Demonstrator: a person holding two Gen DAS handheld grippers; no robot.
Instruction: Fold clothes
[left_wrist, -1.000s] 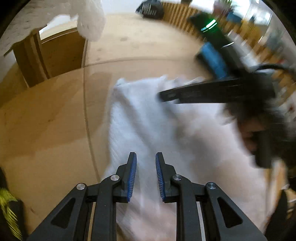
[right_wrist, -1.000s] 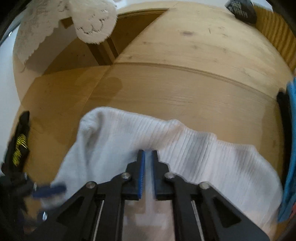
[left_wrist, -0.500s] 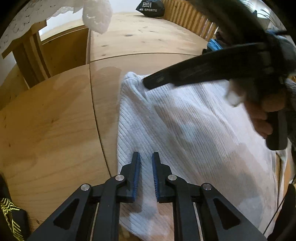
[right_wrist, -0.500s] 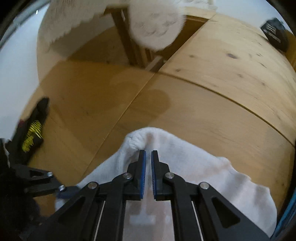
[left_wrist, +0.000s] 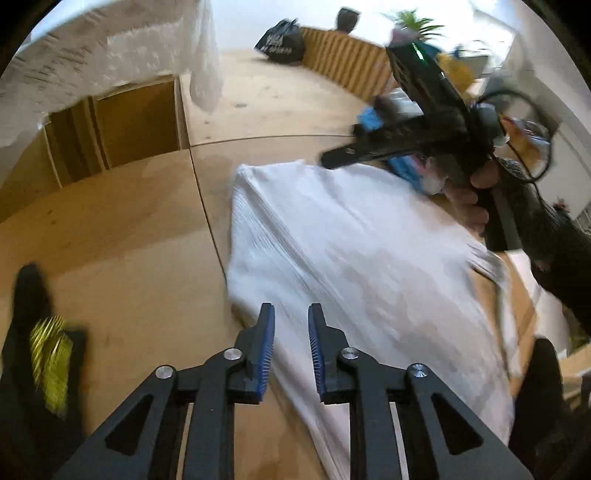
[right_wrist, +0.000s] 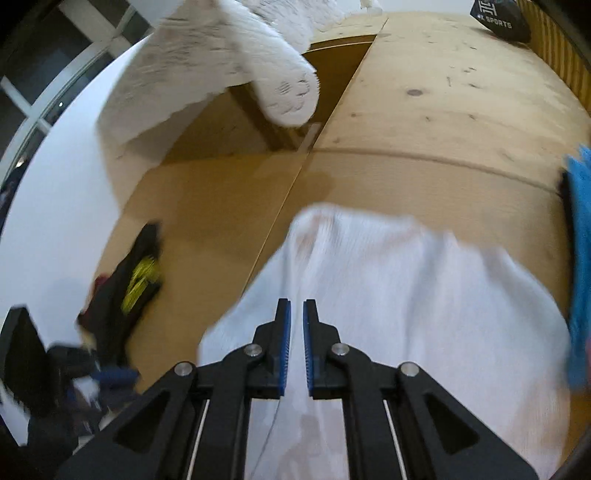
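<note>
A white ribbed garment (left_wrist: 351, 258) lies folded and flat on the wooden surface (left_wrist: 122, 229); in the right wrist view the garment (right_wrist: 388, 295) fills the lower middle. My left gripper (left_wrist: 291, 314) hovers above its near left edge, its jaws opening with nothing between the pads. My right gripper (right_wrist: 296, 306) hangs over the garment's left part, shut with no cloth pinched. From the left wrist view the right gripper (left_wrist: 332, 158) sits above the garment's far edge, held by a hand (left_wrist: 476, 192). The left gripper (right_wrist: 114, 376) is a blur at lower left.
A black garment with yellow print (left_wrist: 48, 354) lies left of the white one, seen as the black garment (right_wrist: 133, 280) from the right. A blue cloth (right_wrist: 580, 258) lies at the right. White lace (left_wrist: 110, 55) drapes over wooden furniture. A black bag (left_wrist: 282, 40) rests by a slatted panel (left_wrist: 343, 62).
Both grippers have lifted up and back from the white garment, so more of the surface shows. The left jaws stand a little wider than half a second ago.
</note>
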